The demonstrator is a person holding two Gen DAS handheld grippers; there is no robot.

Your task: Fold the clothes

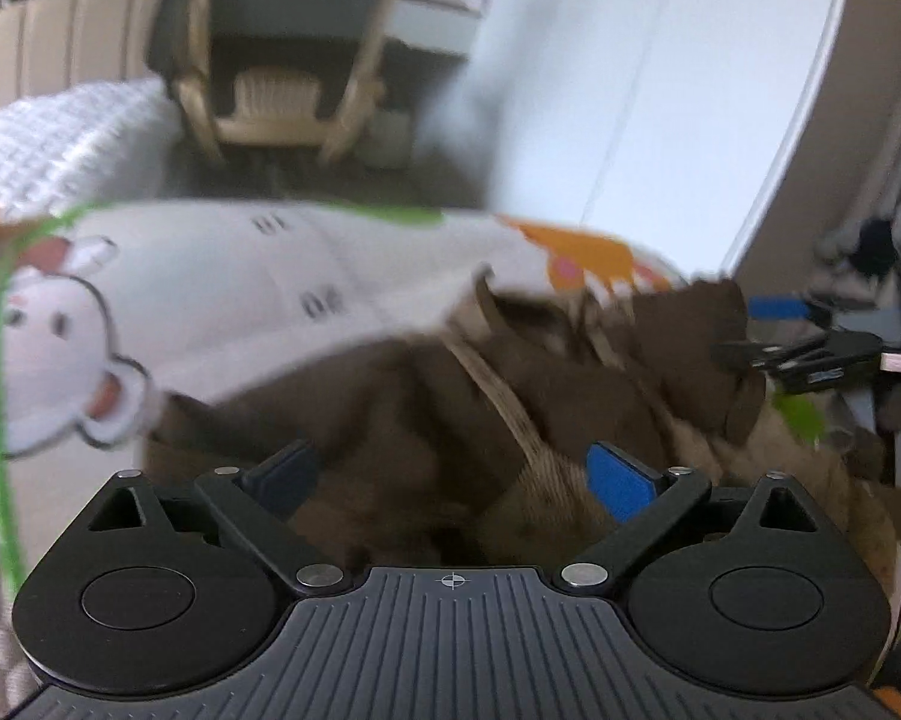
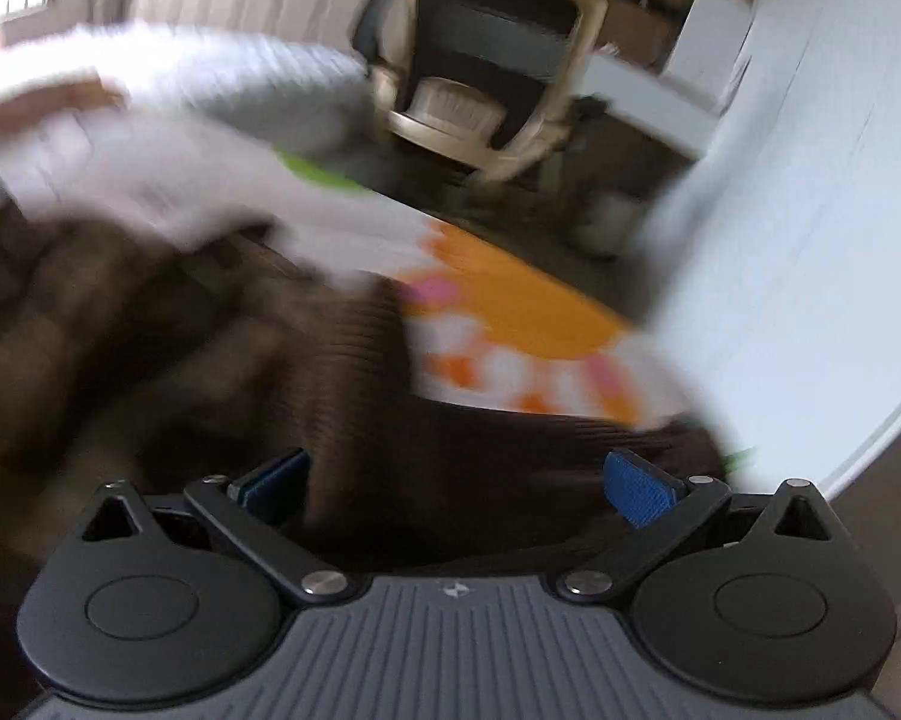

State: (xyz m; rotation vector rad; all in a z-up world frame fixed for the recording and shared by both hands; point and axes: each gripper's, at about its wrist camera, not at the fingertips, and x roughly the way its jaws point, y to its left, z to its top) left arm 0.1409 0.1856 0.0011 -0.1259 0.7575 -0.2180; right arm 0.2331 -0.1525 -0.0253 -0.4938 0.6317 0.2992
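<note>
The brown garment (image 1: 426, 396) lies crumpled on a white cartoon-print bedspread (image 1: 222, 276), filling the near and right part of the left wrist view. Its tan ribbed band (image 1: 498, 396) runs from the far middle down toward the near edge, so the heap's long axis seems to go left to right across the bed (blur makes this uncertain).

The left gripper (image 1: 450, 480) hangs just over the cloth with its jaws spread wide; its blue pads (image 1: 621, 480) stand clear at either side and press on nothing. The right gripper (image 2: 456, 486) likewise has its jaws wide apart, brown ribbed fabric (image 2: 354, 396) lying between and below them, though contact cannot be told through the blur. In the left wrist view it shows at the far right, beside the garment's right end (image 1: 768, 354).

Bare bedspread is open to the left and far side of the garment, up to the green-trimmed far edge (image 1: 390, 213). Beyond that edge, dark floor and a beige chair (image 1: 282, 48). A white wall (image 1: 660, 90) closes the right side near the orange print (image 2: 510, 300).
</note>
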